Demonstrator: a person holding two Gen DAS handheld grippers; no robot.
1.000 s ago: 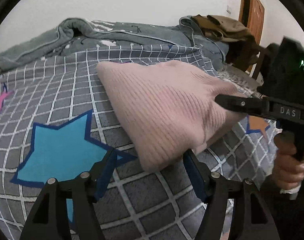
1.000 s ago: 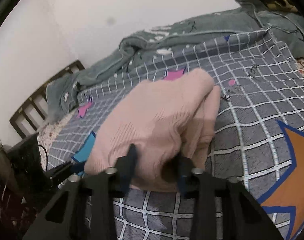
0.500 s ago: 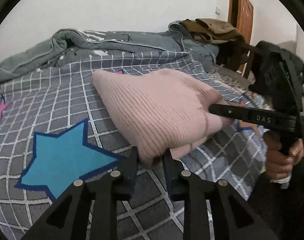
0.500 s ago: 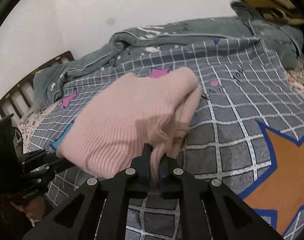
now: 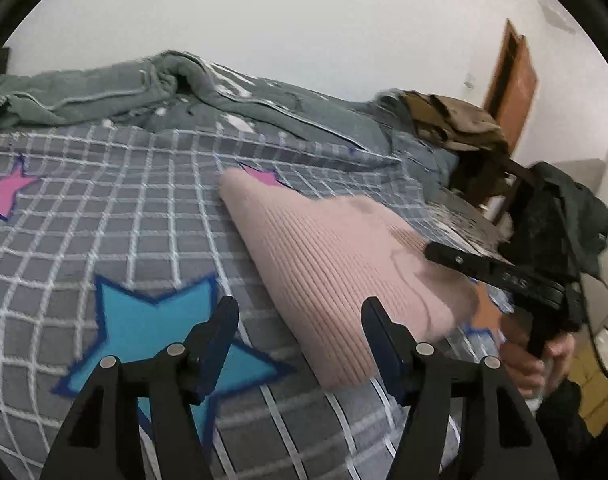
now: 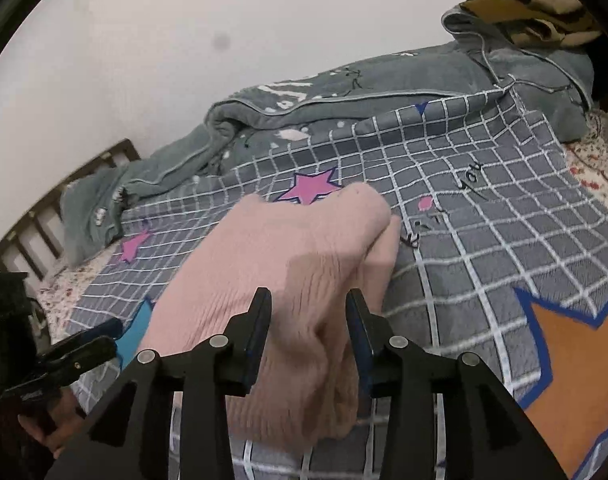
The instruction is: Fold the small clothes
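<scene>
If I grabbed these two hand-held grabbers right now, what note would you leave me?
Left gripper: open, its jaws have just been opening, nothing between the fingers; the near left corner of the pink knit sweater lies just beyond them.
Right gripper: open, jaws have just been opening too; the sweater's near right edge bunches between the fingers, but they are not pressing on it.
The sweater lies folded into a compact bundle on the grey checked bedspread, free of both grippers.
Done: the latest fold has been laid down and let go.
Left: probably tidy the bunched near edge, or give one more fold if a smaller bundle is wanted.
</scene>
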